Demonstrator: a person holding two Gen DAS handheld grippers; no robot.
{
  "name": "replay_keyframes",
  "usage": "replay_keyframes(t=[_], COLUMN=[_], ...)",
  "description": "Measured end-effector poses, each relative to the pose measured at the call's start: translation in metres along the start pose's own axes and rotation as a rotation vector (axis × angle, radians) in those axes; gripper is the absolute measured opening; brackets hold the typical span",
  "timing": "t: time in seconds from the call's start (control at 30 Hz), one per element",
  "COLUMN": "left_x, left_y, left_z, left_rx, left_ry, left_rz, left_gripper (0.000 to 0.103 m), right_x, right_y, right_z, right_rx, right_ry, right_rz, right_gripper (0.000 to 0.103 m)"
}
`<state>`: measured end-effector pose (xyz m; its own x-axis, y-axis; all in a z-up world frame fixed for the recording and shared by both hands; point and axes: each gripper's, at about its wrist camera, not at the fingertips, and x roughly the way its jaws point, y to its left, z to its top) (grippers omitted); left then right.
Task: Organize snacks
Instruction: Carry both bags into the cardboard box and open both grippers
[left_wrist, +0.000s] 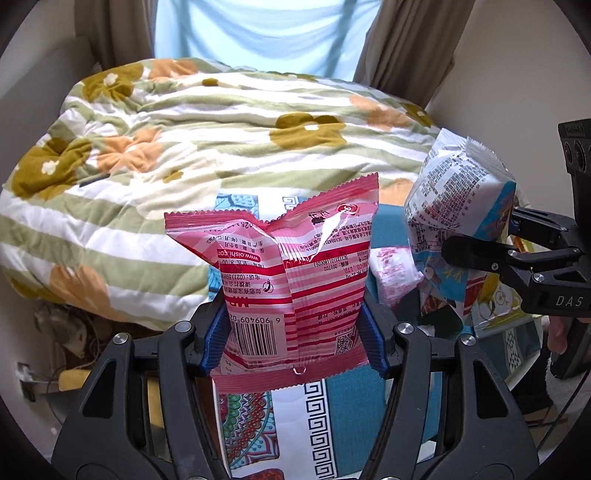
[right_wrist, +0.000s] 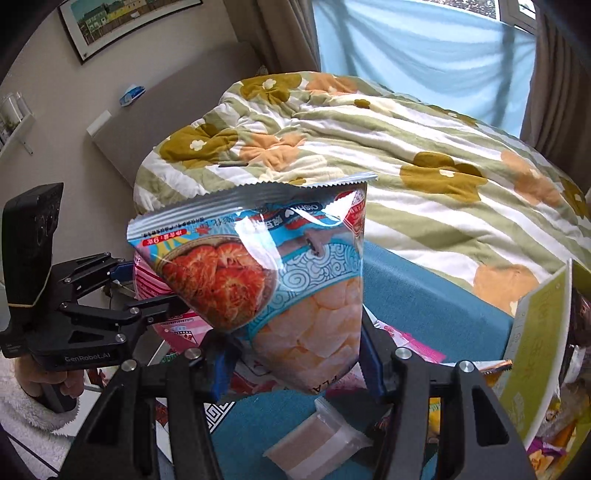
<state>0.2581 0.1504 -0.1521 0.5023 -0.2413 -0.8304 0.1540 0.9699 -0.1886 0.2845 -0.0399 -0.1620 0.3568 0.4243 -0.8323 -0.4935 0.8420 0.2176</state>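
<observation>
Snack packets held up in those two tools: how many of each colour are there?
Pink striped packet, in the left tool: 1
Blue packet with pale chips pictured, in the right tool: 1
Total held: 2
More packets lie on the cloth below, too hidden to count.

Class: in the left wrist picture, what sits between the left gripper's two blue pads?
A pink striped snack bag, pinched between the left gripper pads, shown in the left wrist view.

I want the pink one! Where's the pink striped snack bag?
The pink striped snack bag is pinched in the left claw, centre of the left wrist view, before the flowered quilt.
</observation>
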Motion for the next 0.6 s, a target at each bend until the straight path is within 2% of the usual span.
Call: replay_keyframes(t=[0.3, 0.43, 0.6], left_x=[-0.018, -0.022, -0.012], left_y=[-0.075, -0.128, -0.209], left_z=[0.026, 0.032, 0.039], left_rx=[0.086, 0.111, 0.122], left_ry=[-0.042, -0.073, -0.072], left_rz=[-0.100, -0.131, -0.199], left_gripper=[0.058, 0.058, 0.058], right_x=[-0.088, -0.130, -0.177], right_y=[-0.037, -0.068, -0.116], right_z=[-0.042, -0.064, -0.093], right_rx=[0.165, 0.199, 0.246], right_ry=[-0.086, -0.124, -0.147], right_rz=[-0.109, -0.166, -0.208], right_gripper=[0.052, 0.052, 0.052])
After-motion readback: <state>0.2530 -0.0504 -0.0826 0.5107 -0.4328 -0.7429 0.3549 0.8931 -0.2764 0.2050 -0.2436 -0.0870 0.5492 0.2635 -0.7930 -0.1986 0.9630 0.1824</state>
